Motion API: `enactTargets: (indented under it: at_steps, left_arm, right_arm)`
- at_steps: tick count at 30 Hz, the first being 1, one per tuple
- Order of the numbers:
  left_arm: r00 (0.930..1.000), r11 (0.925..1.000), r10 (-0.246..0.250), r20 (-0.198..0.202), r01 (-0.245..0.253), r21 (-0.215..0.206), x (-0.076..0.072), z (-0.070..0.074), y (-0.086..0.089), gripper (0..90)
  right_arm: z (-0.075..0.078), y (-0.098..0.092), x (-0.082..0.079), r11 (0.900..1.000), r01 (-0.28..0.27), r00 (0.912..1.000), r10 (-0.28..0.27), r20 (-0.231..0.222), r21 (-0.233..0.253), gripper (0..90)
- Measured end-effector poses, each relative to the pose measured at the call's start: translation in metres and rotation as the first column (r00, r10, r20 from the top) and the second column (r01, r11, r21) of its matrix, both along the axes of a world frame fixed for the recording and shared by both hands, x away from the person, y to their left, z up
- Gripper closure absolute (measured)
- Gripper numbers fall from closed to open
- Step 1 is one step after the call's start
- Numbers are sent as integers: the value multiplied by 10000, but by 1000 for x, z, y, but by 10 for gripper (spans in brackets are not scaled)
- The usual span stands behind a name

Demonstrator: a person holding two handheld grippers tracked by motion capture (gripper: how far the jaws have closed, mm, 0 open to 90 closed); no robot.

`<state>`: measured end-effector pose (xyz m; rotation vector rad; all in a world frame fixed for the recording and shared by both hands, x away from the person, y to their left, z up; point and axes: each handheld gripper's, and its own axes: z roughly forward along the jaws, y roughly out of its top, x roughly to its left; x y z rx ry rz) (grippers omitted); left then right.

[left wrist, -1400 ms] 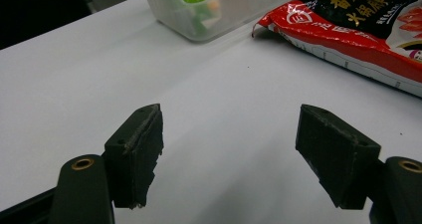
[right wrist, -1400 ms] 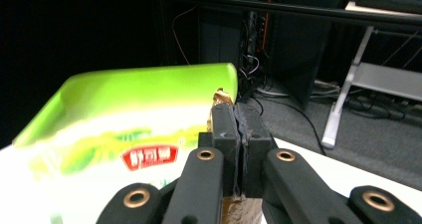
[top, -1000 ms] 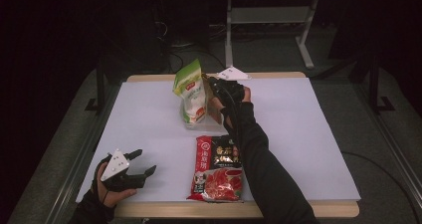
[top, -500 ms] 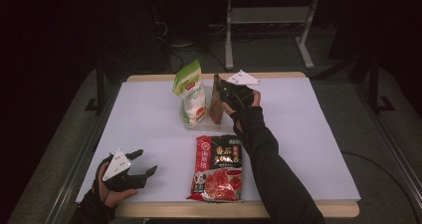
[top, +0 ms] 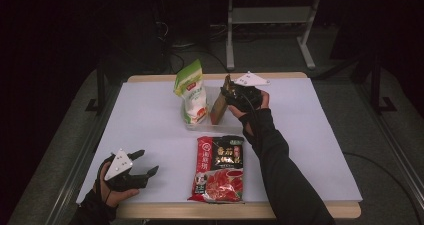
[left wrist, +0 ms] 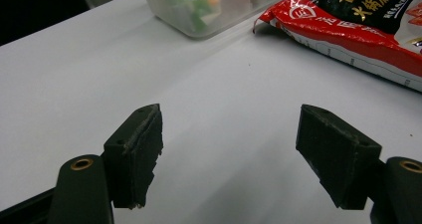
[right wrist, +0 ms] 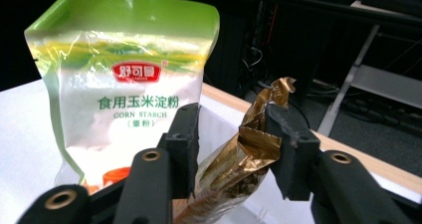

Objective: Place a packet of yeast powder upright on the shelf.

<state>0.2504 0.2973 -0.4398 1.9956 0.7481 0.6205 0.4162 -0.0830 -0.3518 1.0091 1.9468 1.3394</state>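
A dark room surrounds a white-topped desk (top: 150, 130). The right gripper (right wrist: 231, 134) is clenched on the crumpled top of a gold foil packet (right wrist: 234, 169), which stands tilted between its jaws over a clear plastic tub (top: 200, 124). Just beyond the jaws, to their left, a green-and-white corn starch bag (right wrist: 124, 79) stands upright in the same tub. The left gripper (left wrist: 229, 154) rests released near the desk's front edge, jaws spread; a red noodle packet (left wrist: 358, 25) lies ahead to its right.
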Motion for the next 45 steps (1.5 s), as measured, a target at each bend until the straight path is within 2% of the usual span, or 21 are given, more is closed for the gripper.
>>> enactTargets:
  at_steps: [6,14,26,35,38,45]
  left_arm:
    - [10000,10000,-24,7,24,57,-1,1,0,256]
    - [10000,10000,-29,3,29,61,0,0,0,256]
    - [10000,9999,-85,-33,86,146,0,0,-3,254]
    - [9998,9998,-170,-144,171,87,1,1,-4,250]
    - [9996,9998,-213,-201,214,58,2,0,-5,248]
    - [9988,9994,-341,-337,343,42,4,0,-7,244]
  right_arm:
    - [-2,-4,1,9998,-196,9998,197,-97,25,603]
    - [0,-2,-1,9997,-257,9996,257,-115,36,531]
    - [1,-16,-9,9989,-364,9992,369,-183,279,490]
    - [5,-37,-25,9984,-412,9991,412,-13,398,484]
    - [3,-46,-32,9989,-426,9991,426,35,204,483]
    - [-1,-75,-53,9978,-653,9977,655,-147,108,480]
